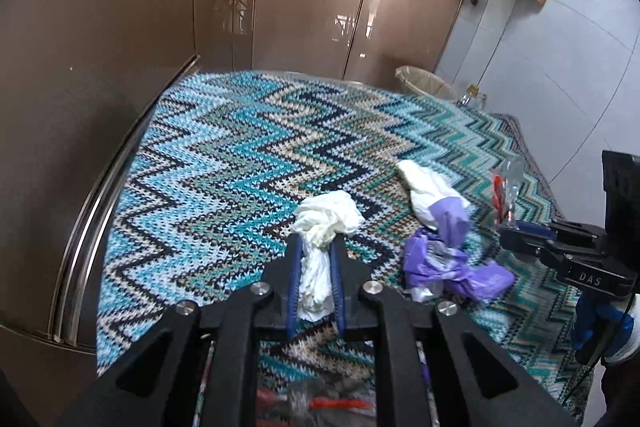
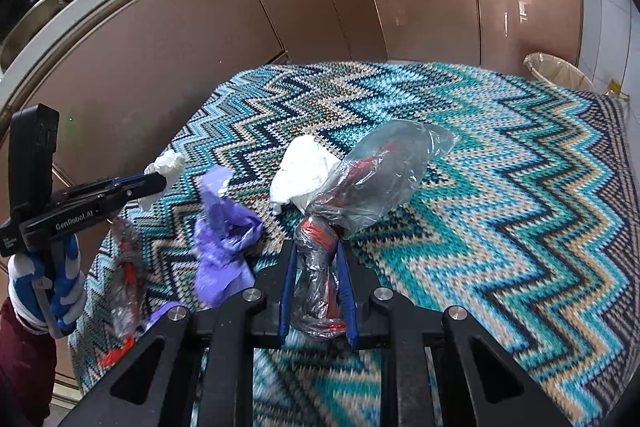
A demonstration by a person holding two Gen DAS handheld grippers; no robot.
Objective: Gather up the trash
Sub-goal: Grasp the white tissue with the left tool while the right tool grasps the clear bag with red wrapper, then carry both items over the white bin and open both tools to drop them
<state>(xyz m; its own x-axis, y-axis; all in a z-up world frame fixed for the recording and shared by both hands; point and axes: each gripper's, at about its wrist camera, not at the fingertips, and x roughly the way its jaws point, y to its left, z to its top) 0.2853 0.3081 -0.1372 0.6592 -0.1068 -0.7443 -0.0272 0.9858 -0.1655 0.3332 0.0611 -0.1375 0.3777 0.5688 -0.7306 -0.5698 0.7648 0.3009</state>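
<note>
Brown cabinets [image 1: 304, 7] backed the zigzag-clothed worktop [image 1: 224, 163] in the left wrist view, where the left gripper [image 1: 316, 267] had its fingers clamped on a white tissue wad [image 1: 324, 227], purple trash [image 1: 444, 259] beside it. From the right wrist, the right gripper [image 2: 318, 291] pinched a clear plastic bag [image 2: 376, 175], its red contents indistinct, partly hiding white paper [image 2: 304, 171] behind.

Both tongs [image 1: 316, 247] [image 2: 318, 251] clamped, loaded.

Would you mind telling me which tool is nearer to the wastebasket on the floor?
Right. The right tool, gripping a clear wrapper, is on the wastebasket's side; the left tool, gripping a white tissue, is farther.
</note>
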